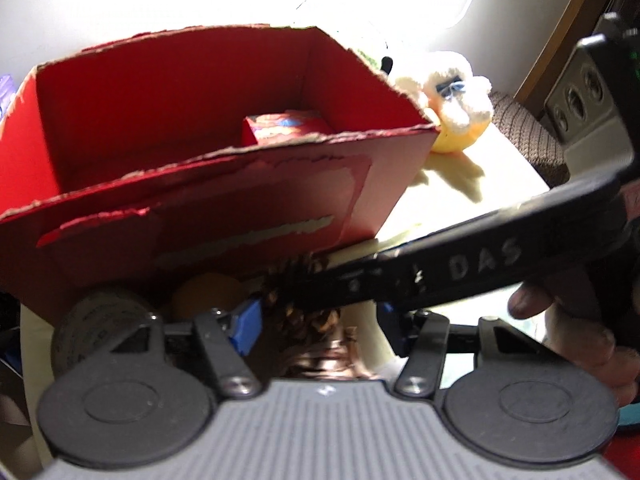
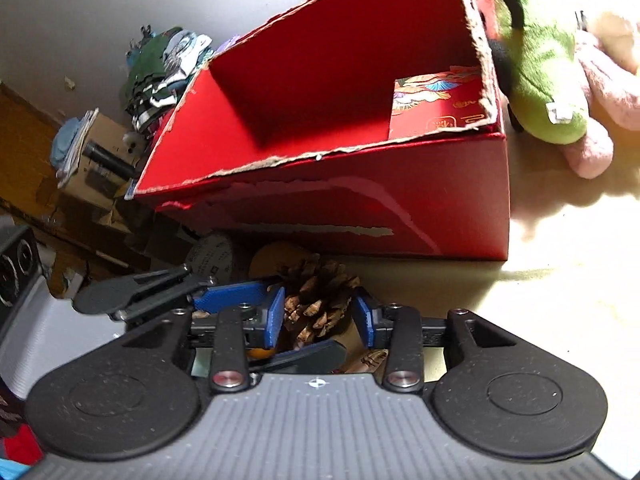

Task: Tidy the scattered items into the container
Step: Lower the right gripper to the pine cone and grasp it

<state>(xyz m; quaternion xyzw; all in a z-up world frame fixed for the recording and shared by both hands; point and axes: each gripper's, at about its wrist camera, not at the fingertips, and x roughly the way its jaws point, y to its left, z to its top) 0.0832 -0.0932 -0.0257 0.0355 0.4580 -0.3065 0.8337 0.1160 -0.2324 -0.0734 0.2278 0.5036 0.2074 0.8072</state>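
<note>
Right now a pine cone (image 2: 320, 300) is seen on the pale tabletop (image 2: 520, 300) just in front of the red cardboard box (image 2: 360, 208), between the blue pads of the right gripper (image 2: 320, 316). Its jaws are part-way apart; the left pad looks to be touching the scales, the right pad is just beside them, so a firm hold cannot be told. In the left wrist view the left gripper (image 1: 316, 320) is set around the same pine cone (image 1: 304, 308), but one pad is hidden behind the right gripper's black finger (image 1: 440, 272) crossing in front, so its hold cannot be told either. A hand (image 1: 568, 320) is seen at the right edge there. An orange round item (image 2: 280, 258) and a grey disc (image 2: 212, 258) are seen against the box's front wall, left of the cone. A red printed packet (image 2: 436, 106) is seen inside the box, in its far right corner. A green plush (image 2: 540, 80) and pink plush (image 2: 600, 120) lie right of the box; a white-and-yellow plush (image 1: 456, 108) is seen beyond it.
</note>
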